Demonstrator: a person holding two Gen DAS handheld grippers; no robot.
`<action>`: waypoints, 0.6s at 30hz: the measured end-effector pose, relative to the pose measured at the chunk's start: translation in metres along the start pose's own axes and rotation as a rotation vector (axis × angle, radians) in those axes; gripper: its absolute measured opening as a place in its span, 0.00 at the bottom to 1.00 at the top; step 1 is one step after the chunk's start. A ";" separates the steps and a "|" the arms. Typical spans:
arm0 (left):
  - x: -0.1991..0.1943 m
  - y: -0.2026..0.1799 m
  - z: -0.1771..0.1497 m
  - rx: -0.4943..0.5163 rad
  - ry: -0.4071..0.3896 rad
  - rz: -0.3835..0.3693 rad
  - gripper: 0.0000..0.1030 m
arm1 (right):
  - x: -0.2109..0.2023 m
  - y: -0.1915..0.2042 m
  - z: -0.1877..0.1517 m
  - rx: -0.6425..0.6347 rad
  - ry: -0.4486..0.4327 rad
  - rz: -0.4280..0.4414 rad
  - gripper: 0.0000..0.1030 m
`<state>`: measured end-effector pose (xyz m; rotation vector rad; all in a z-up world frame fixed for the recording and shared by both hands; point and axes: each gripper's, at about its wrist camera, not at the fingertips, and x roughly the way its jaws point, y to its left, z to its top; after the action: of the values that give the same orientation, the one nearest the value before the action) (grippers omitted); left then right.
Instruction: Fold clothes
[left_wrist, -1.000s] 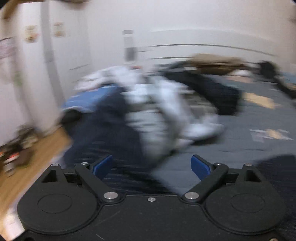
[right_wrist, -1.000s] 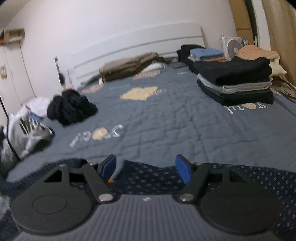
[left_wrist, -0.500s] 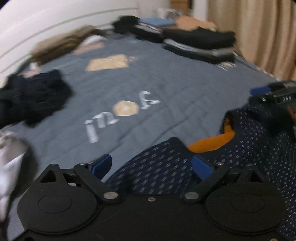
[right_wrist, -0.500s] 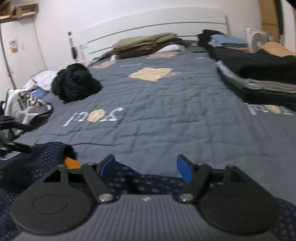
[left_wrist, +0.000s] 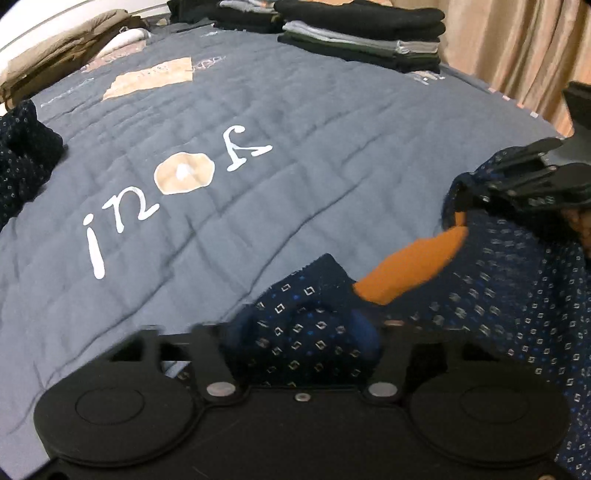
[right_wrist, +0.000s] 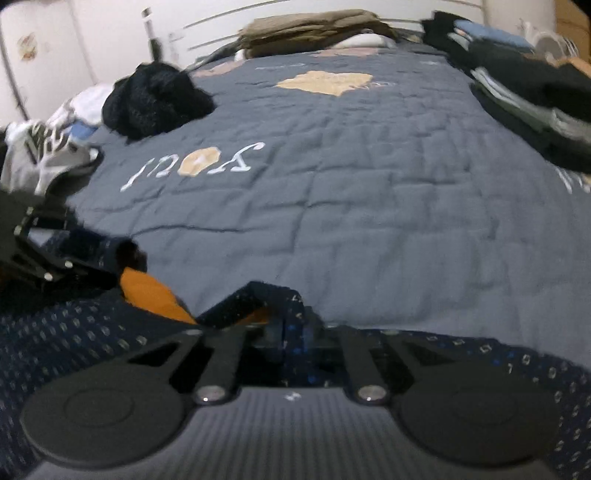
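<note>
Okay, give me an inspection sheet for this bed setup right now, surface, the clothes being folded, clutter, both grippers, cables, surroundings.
Surface: grey quilted bedspread with lettering and tan patches.
Job's things: navy patterned garment with orange lining, bunched at the near edge of the bed.
Clutter: folded clothes stack at the far right; black crumpled garment, white garment pile at the left; tan folded bedding by the headboard.
Grippers: left gripper and right gripper have both just closed, each pinching the navy garment.
Cables: nothing seen.
Surroundings: white headboard, beige curtain, fan at the far right.
</note>
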<state>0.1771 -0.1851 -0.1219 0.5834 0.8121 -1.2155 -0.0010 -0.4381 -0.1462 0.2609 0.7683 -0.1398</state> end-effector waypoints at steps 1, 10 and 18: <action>-0.005 -0.001 -0.001 0.011 -0.017 0.007 0.08 | -0.003 -0.001 0.002 0.016 -0.015 -0.001 0.04; -0.071 0.022 0.031 -0.041 -0.347 0.217 0.06 | -0.054 -0.019 0.062 0.162 -0.324 -0.046 0.03; -0.071 0.059 0.103 -0.085 -0.477 0.405 0.06 | -0.022 -0.017 0.150 0.168 -0.449 -0.135 0.03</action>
<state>0.2479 -0.2078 -0.0050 0.3434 0.3173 -0.8883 0.0794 -0.4961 -0.0304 0.3225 0.3269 -0.3785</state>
